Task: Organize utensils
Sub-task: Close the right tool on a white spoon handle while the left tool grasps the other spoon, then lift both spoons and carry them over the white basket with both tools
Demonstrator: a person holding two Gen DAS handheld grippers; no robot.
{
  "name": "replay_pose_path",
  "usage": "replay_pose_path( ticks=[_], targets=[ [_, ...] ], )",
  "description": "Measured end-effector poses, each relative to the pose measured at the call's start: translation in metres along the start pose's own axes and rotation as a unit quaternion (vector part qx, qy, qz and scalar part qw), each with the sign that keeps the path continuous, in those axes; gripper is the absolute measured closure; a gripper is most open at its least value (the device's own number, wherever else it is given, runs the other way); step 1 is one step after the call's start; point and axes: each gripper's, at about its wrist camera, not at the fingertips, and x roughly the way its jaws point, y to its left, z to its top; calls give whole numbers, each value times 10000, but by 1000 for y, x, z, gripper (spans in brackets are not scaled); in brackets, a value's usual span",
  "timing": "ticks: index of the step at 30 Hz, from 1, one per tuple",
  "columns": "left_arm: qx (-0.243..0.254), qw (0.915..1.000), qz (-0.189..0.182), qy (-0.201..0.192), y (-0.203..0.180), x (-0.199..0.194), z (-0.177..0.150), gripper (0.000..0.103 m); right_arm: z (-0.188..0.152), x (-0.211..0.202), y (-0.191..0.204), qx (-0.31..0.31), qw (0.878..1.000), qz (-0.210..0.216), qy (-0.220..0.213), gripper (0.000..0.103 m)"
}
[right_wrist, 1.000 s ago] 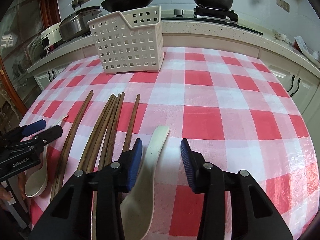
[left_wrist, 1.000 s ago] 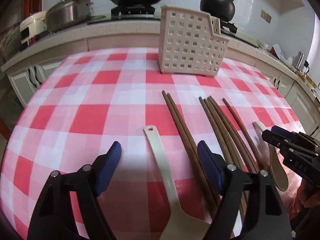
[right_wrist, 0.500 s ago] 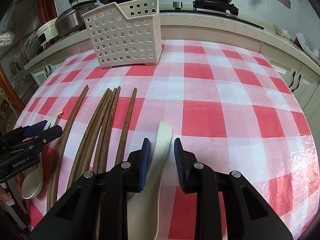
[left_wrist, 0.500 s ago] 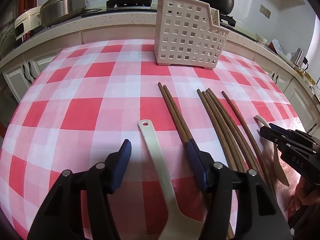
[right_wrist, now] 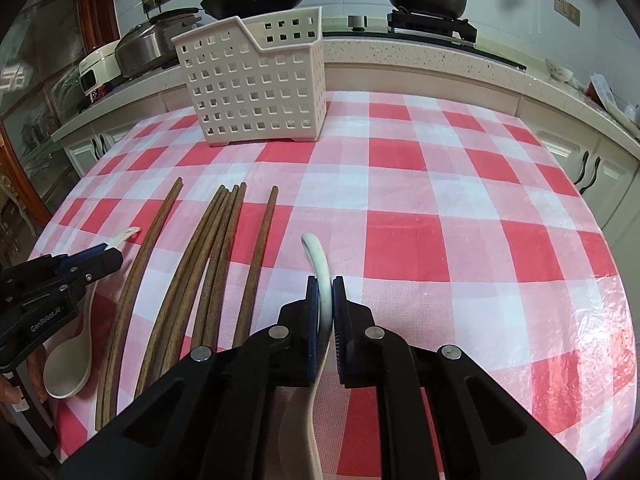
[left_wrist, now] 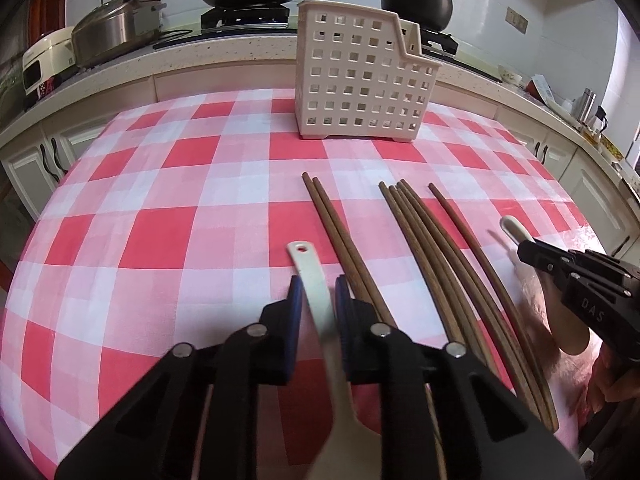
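On checked cloth, white slotted basket point(left_wrist: 360, 80) upright, interior hidden

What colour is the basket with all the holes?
The basket is cream-white plastic, seen best in the right wrist view.

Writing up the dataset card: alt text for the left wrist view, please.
The left gripper is shut on the handle of a white spoon lying on a red-and-white checked tablecloth. Brown chopsticks lie to its right, a perforated white utensil basket stands behind, and the right gripper grips another white spoon's handle at the right edge.
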Motion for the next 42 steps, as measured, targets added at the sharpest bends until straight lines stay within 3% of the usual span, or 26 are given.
replay_pose_path(
  ticks=[18, 36, 42],
  targets=[
    [-33, 9980, -93, -620, 3, -41, 15, 92, 19, -35, 17, -180, 9979, 163, -602, 93],
    [235, 9904, -96, -1361, -1, -67, 104, 92, 111, -48, 24, -366, 9883, 546, -1378, 93],
    [343, 9876, -144, -1525, -7, -76, 133, 92, 144, -44, 16, -258, 9832, 948, -1536, 93]
  ],
)
